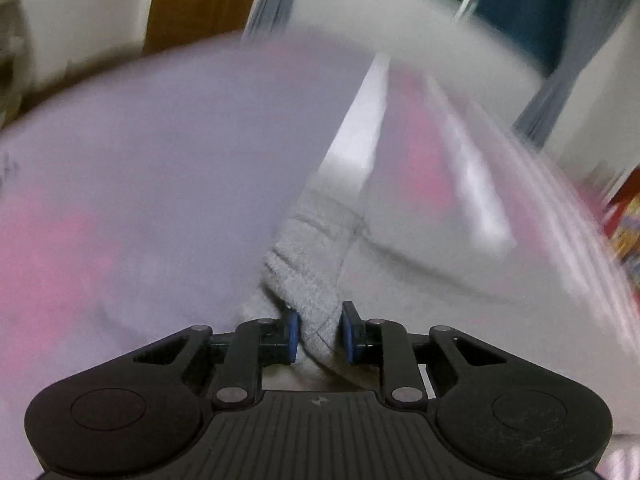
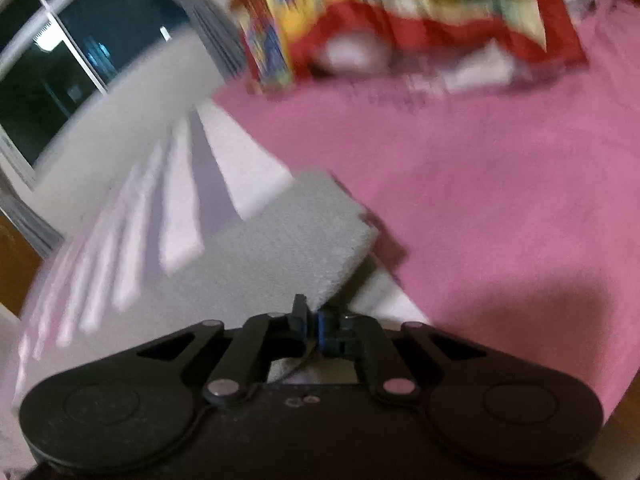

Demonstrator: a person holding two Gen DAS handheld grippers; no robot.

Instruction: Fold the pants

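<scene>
The pants are grey fleece. In the left wrist view a ribbed band of the pants [image 1: 312, 264] runs down between the blue pads, and my left gripper [image 1: 320, 334] is shut on it; the rest of the cloth spreads off to the right, blurred. In the right wrist view a flat grey panel of the pants [image 2: 296, 240] lifts off the bed, and its near corner ends in my right gripper [image 2: 312, 326], whose jaws are pressed tight together on it. Neither view shows the other gripper.
A pink bed cover [image 2: 480, 200] lies under the pants, looking pale lavender [image 1: 160, 160] in the left view. A red and yellow patterned cushion or blanket [image 2: 400, 8] sits at the bed's far end. A dark window [image 2: 80, 60] with grey curtains and a brown door [image 1: 200, 0] stand beyond.
</scene>
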